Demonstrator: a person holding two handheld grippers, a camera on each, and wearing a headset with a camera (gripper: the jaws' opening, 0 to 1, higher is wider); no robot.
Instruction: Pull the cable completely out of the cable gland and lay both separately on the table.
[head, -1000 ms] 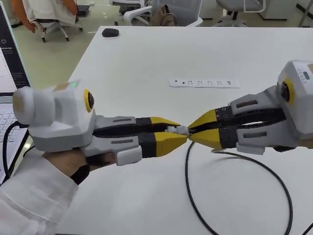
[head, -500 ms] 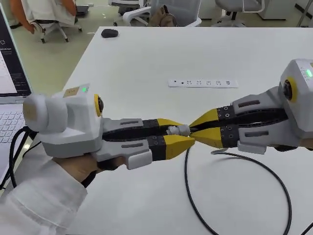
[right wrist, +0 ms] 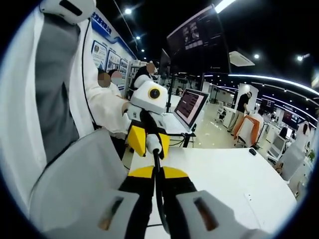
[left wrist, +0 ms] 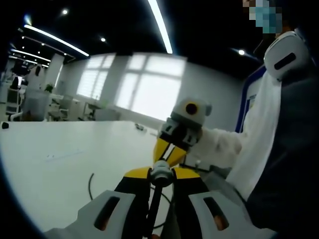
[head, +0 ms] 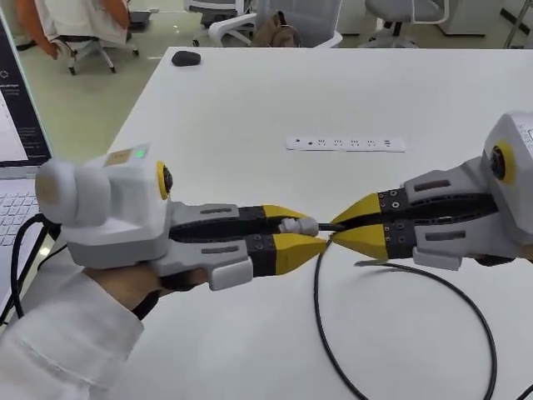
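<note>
Left gripper (head: 312, 227) and right gripper (head: 336, 230) face tip-to-tip, fingers (head: 291, 247) clamped.

White power strip (head: 346, 143); dark mouse (head: 186, 57) far edge; laptop (head: 15, 117) left.

White desk with three things lying on it

The smooth, matte white desk (head: 250, 108) carries a long, flat white plastic power strip (head: 346, 144), which lies crosswise near the middle. A small, rounded black computer mouse (head: 186, 57) sits well apart from it, near the far left corner. On the near right part, a thin black cable (head: 316, 296) rests on the surface in a wide open loop that runs off the bottom edge of the head view. The loop lies apart from the strip.
</note>
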